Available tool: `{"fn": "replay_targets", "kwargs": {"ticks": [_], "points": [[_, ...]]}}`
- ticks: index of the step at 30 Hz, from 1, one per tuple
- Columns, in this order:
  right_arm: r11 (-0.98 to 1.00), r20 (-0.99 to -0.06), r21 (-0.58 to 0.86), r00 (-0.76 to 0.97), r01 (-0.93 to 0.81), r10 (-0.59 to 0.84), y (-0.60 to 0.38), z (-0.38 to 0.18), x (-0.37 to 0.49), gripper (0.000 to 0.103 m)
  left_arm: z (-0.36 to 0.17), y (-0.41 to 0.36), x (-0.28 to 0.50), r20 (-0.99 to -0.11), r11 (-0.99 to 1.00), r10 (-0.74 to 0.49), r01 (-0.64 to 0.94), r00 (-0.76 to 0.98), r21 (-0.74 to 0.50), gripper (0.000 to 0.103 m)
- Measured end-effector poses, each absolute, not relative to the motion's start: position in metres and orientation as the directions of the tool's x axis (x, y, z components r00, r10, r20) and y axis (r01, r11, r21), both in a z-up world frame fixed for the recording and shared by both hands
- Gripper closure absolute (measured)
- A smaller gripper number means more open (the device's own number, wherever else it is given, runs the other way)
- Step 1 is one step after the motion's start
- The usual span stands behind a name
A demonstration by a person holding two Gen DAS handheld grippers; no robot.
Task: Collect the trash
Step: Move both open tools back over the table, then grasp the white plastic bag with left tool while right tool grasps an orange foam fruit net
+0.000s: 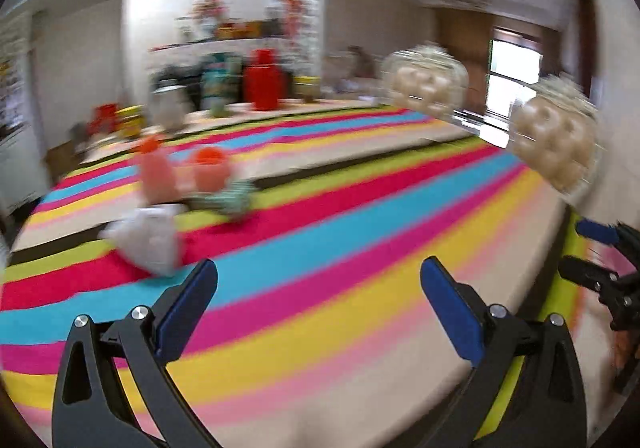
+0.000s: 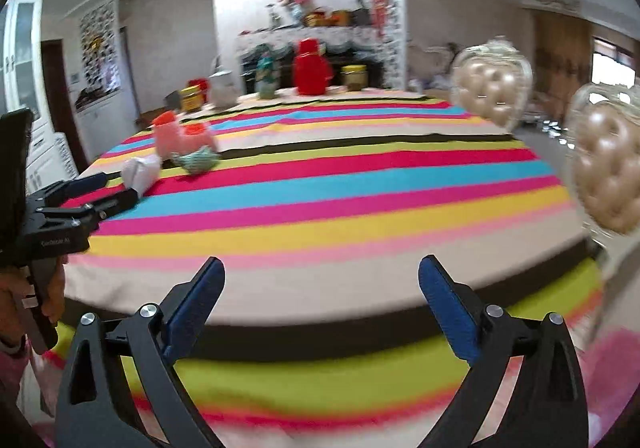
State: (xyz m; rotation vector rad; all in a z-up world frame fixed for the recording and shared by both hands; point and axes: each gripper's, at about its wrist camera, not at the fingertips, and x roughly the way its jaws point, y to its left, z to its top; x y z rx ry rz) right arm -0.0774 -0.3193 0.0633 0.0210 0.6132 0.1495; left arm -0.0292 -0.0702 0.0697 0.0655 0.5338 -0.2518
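A table under a striped cloth [image 1: 320, 208] [image 2: 320, 188] carries trash at its far left. There lie a crumpled white paper [image 1: 146, 244] [image 2: 140, 172], two pink bottles with orange caps [image 1: 156, 172] [image 2: 170, 136] and a green-and-white patterned wrapper [image 1: 228, 200] [image 2: 198, 160]. My left gripper [image 1: 319, 264] hovers over the cloth, open and empty, with the white paper just beyond its left finger. My right gripper [image 2: 322, 261] is open and empty over the table's near edge. Each wrist view also catches the other gripper at its side: the right gripper [image 1: 576, 246], the left gripper [image 2: 118, 187]. Both views are blurred.
Two chair backs with beige tufted cushions [image 1: 424, 84] [image 2: 490, 88] stand along the right side of the table. At the far end sit a red container [image 1: 266, 80] [image 2: 312, 68], a yellow jar [image 2: 354, 76] and other items. A person's hand [image 2: 52, 288] holds the left gripper.
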Motion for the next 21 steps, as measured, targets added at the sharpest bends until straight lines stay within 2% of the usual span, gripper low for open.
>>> {"fn": "replay_targets", "kwargs": {"ticks": [2,4,7,11,19,20,21], "points": [[0.987,-0.578,0.068,0.800,-0.146,0.158,-0.295,0.061,-0.047,0.011,0.070,-0.039,-0.012,-0.517,0.985,-0.148,0.174,0.843,0.001,0.005],[0.985,-0.591,0.076,0.789,-0.154,0.169,-0.272,0.057,-0.016,0.011,0.065,-0.009,0.008,-0.561,0.996,-0.062,0.084,0.826,0.012,0.005],[0.978,-0.620,0.103,0.757,-0.181,0.205,-0.241,0.051,0.024,0.011,0.054,0.037,0.026,-0.610,1.000,-0.012,-0.006,0.792,-0.028,0.005],[0.975,-0.634,0.095,0.742,-0.203,0.216,-0.208,0.049,0.061,0.011,0.047,0.071,0.062,-0.674,0.988,-0.041,-0.070,0.738,-0.136,0.005],[0.973,-0.649,0.108,0.727,-0.206,0.226,-0.182,0.046,0.106,0.011,0.028,0.063,0.132,-0.750,0.989,-0.022,-0.096,0.661,-0.113,0.005],[0.973,-0.653,0.104,0.724,-0.206,0.223,-0.180,0.045,0.110,0.011,0.024,0.064,0.139,-0.755,0.988,-0.032,-0.095,0.655,-0.124,0.013],[0.973,-0.658,0.099,0.719,-0.209,0.221,-0.177,0.043,0.115,0.011,0.022,0.066,0.142,-0.754,0.987,-0.057,-0.078,0.655,-0.143,0.040]]}}
